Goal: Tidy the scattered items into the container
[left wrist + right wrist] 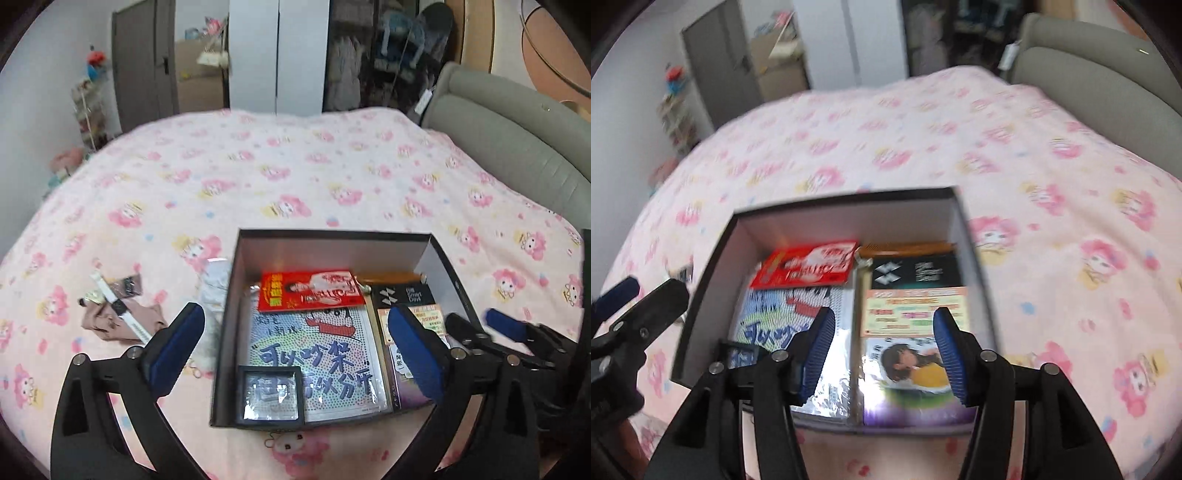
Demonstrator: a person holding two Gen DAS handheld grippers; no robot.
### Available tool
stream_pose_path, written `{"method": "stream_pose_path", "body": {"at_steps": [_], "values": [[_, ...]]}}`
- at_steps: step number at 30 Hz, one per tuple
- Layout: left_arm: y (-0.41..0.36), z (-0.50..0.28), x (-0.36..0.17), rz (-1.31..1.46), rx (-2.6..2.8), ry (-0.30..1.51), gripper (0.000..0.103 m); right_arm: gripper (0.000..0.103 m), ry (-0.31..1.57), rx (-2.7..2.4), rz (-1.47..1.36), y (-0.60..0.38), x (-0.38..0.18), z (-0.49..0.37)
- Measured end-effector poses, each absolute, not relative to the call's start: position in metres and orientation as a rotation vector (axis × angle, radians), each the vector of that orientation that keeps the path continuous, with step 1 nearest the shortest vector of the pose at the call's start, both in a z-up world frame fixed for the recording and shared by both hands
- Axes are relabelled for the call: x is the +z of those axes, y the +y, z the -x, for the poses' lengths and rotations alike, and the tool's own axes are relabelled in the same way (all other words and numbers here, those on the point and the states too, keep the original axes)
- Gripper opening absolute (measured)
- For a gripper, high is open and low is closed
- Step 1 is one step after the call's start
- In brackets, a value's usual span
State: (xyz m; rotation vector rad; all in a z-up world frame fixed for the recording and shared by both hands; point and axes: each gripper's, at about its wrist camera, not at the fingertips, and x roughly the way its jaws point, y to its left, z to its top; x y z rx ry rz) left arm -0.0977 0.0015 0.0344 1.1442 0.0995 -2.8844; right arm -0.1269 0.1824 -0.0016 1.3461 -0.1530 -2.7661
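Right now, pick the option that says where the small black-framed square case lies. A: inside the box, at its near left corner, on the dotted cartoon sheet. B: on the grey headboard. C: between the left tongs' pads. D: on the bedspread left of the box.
A: the small black-framed case lies inside the box at its near left corner, on the dotted cartoon sheet.

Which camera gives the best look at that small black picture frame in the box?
The left wrist view. There the small black frame sits whole and sharp in the near left corner of the box, all four edges clear. In the right wrist view the frame is blurred and partly hidden behind the right gripper.
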Motion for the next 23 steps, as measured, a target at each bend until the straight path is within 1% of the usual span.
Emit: {"method": "stream_pose_path", "body": {"at_steps": [1, 4, 6, 9, 15, 20, 23], "values": [[0.003, 0.093, 0.038, -1.134, -2.879, 0.092, 0.103, 0.060, -0.169, -2.798, -1.324, 0.187, 0.005, 0.120], [0.005, 0.076, 0.049, -1.118, -2.891, 0.078, 0.103, 0.066, -0.152, -2.887, -1.236, 0.191, 0.025, 0.100], [0.007, 0.065, 0.055, -1.117, -2.903, 0.073, 0.103, 0.067, -0.152, -2.925, -1.187, 0.191, 0.040, 0.085], [0.007, 0.044, 0.066, -1.080, -2.907, 0.083, 0.103, 0.069, -0.207, -2.913, -1.166, 0.193, 0.053, 0.063], [0.009, 0.008, 0.068, -1.095, -2.923, 0.140, 0.103, 0.069, -0.241, -2.891, -1.182, 0.192, 0.055, 0.026], [0.014, -0.005, 0.062, -1.115, -2.908, 0.099, 0.103, 0.069, -0.206, -2.918, -1.153, 0.187, 0.057, 0.006], [0.012, -0.010, 0.066, -1.114, -2.914, 0.116, 0.103, 0.069, -0.212, -2.912, -1.151, 0.187, 0.059, 0.003]]}}
